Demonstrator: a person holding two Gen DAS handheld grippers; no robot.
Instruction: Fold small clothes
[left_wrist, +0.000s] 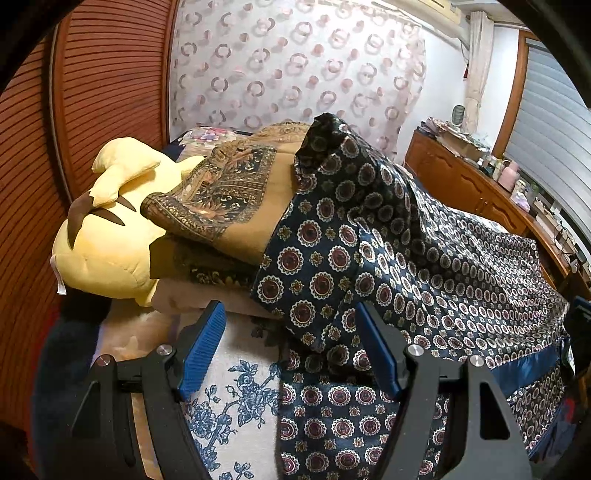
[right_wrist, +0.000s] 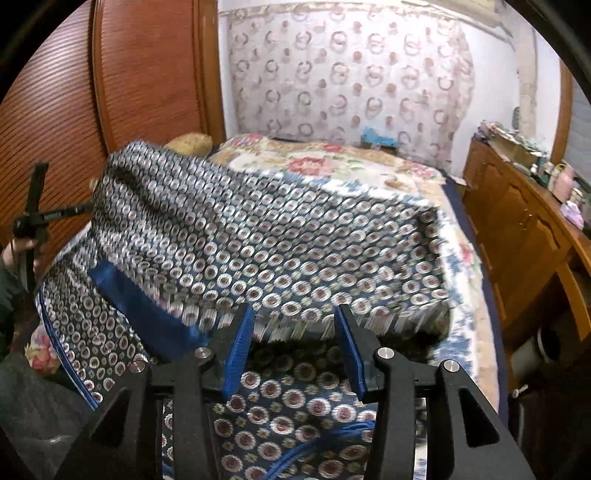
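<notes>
garment (left_wrist: 424, 258), navy with round medallions, lay draped over the near part of the bed (right_wrist: 369, 166), a fold of it raised toward the far left. left gripper (left_wrist: 291, 343) stood wide over its near left edge, pressing nothing. right gripper (right_wrist: 293, 343) stood partly apart above the cloth, pads clear of it. a yellow plush (left_wrist: 107, 240) lay far left beside a tan cloth (left_wrist: 236, 199).

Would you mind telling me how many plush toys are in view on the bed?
1: a yellow plush toy at the bed's left edge by the wooden door, partly under a brown cloth. Others may be hidden beneath the patterned fabric.
</notes>
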